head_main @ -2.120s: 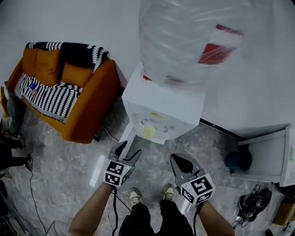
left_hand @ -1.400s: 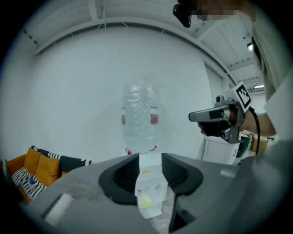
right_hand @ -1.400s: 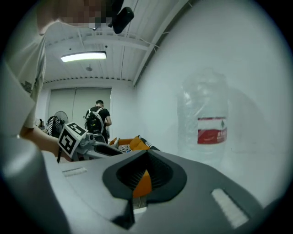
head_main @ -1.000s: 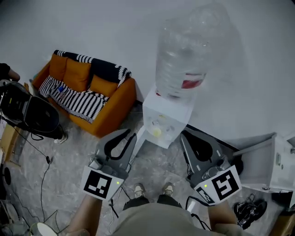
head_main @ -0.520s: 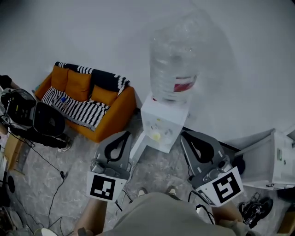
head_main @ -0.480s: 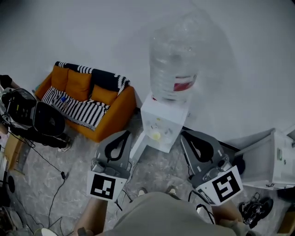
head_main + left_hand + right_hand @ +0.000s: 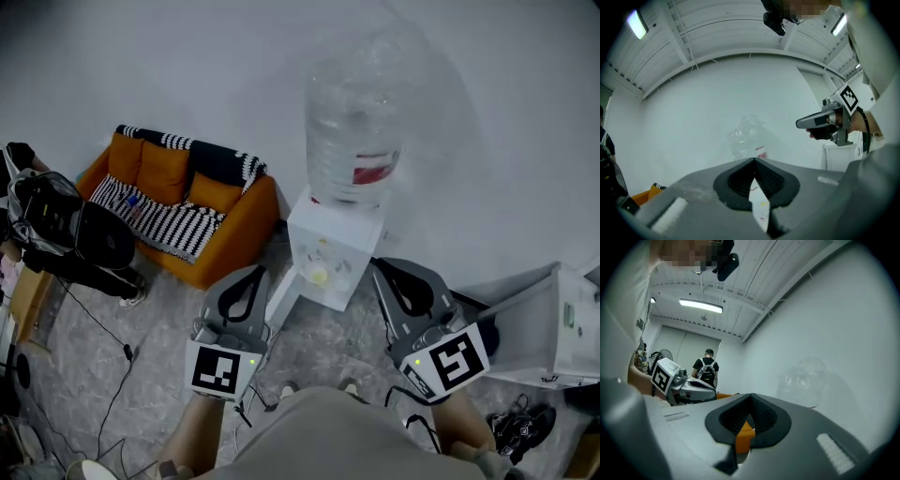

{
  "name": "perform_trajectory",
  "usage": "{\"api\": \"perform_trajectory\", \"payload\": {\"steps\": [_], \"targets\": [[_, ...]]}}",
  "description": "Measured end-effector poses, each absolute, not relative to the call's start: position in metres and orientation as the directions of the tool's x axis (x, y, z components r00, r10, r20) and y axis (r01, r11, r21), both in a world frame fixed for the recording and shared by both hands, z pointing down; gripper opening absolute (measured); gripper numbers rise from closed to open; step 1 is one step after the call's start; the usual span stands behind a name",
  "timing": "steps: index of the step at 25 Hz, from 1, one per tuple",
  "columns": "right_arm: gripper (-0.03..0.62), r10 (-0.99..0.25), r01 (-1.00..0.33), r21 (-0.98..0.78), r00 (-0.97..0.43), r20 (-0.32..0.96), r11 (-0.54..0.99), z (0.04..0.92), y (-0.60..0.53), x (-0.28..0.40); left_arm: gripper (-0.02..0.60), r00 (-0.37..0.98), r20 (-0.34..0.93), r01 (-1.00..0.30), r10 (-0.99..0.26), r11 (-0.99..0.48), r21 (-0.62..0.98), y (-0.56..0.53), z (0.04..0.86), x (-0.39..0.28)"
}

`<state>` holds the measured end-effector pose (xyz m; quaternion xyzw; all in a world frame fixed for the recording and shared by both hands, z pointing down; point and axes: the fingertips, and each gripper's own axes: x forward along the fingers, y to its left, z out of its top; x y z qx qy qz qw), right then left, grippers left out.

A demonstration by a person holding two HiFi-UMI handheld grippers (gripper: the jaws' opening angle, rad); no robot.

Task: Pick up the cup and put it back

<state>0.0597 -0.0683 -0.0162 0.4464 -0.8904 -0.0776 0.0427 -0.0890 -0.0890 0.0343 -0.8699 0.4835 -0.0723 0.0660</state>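
Note:
No cup can be made out in any view. A white water dispenser (image 7: 334,246) with a big clear bottle (image 7: 352,120) on top stands straight ahead; a small yellow item (image 7: 319,276) on its front is too small to identify. My left gripper (image 7: 262,269) is held level just left of the dispenser, jaws shut and empty. My right gripper (image 7: 377,265) is level just right of it, jaws also together with nothing between them. In the left gripper view the shut left gripper (image 7: 753,159) points at the bottle (image 7: 747,140). In the right gripper view the right gripper (image 7: 750,394) is shut.
An orange sofa (image 7: 192,217) with a striped throw stands to the left of the dispenser. A white cabinet (image 7: 548,323) is at the right, with shoes (image 7: 516,422) on the floor by it. A person with dark bags (image 7: 56,223) is at the far left; cables (image 7: 103,370) trail across the floor.
The view has pulled back from the dispenser since two seconds ago. Both grippers have risen a little and come in beside the dispenser. The left jaws' small gap has closed.

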Motion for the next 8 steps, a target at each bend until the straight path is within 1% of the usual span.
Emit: {"api": "perform_trajectory", "payload": {"steps": [5, 8], "targets": [[0.003, -0.799, -0.785, 0.181, -0.601, 0.012, 0.593, -0.018, -0.06, 0.06, 0.002, 0.518, 0.058, -0.827, -0.853, -0.517, -0.22, -0.08, 0.032, -0.094], [0.003, -0.795, -0.779, 0.19, -0.607, 0.013, 0.598, -0.021, -0.054, 0.058, 0.002, 0.507, 0.057, -0.838, -0.86, -0.507, -0.202, -0.073, 0.03, -0.097]]}}
